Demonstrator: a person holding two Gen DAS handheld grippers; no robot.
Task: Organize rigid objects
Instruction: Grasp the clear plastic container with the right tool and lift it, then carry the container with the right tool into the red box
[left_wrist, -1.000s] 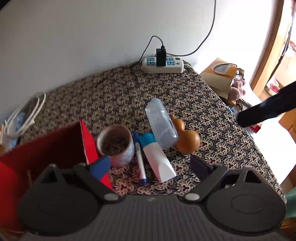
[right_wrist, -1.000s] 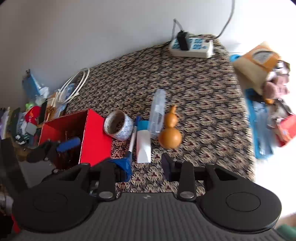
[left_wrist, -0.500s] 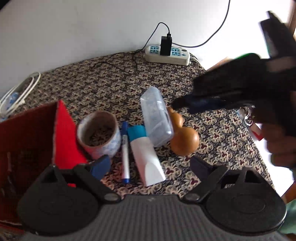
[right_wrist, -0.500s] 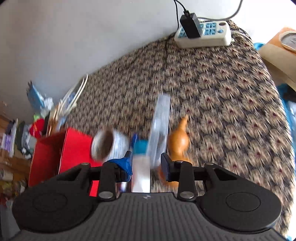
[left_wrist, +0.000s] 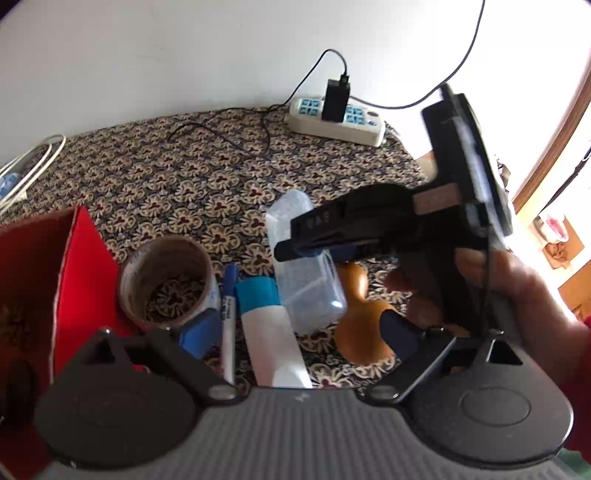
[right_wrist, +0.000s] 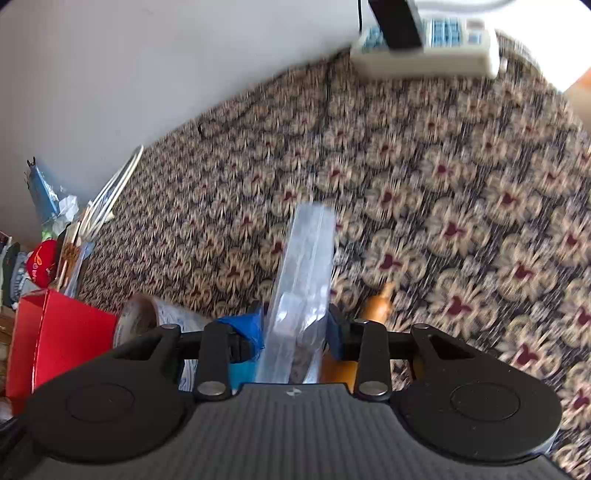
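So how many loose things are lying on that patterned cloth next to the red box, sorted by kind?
Tape roll: 1
Marker pen: 1
White tube with blue cap: 1
Clear plastic case: 1
Brown gourd: 1
Total: 5
The power strip at the far edge is not counted.

1. Left gripper (left_wrist: 299, 332): matte black, two round discs at the base, ribbed grey plate between, silver screws on the finger links, blue pads on the fingertips (left_wrist: 197, 332).
2. Right gripper (right_wrist: 295, 326): same black build, twin round discs, ribbed grey plate with a small white mark, silver screws, blue tape on one fingertip.
3. From the left wrist view: right gripper's black body with faint embossed lettering, thin black cable alongside.
4. Right hand (left_wrist: 517, 291): red sleeve at the wrist.
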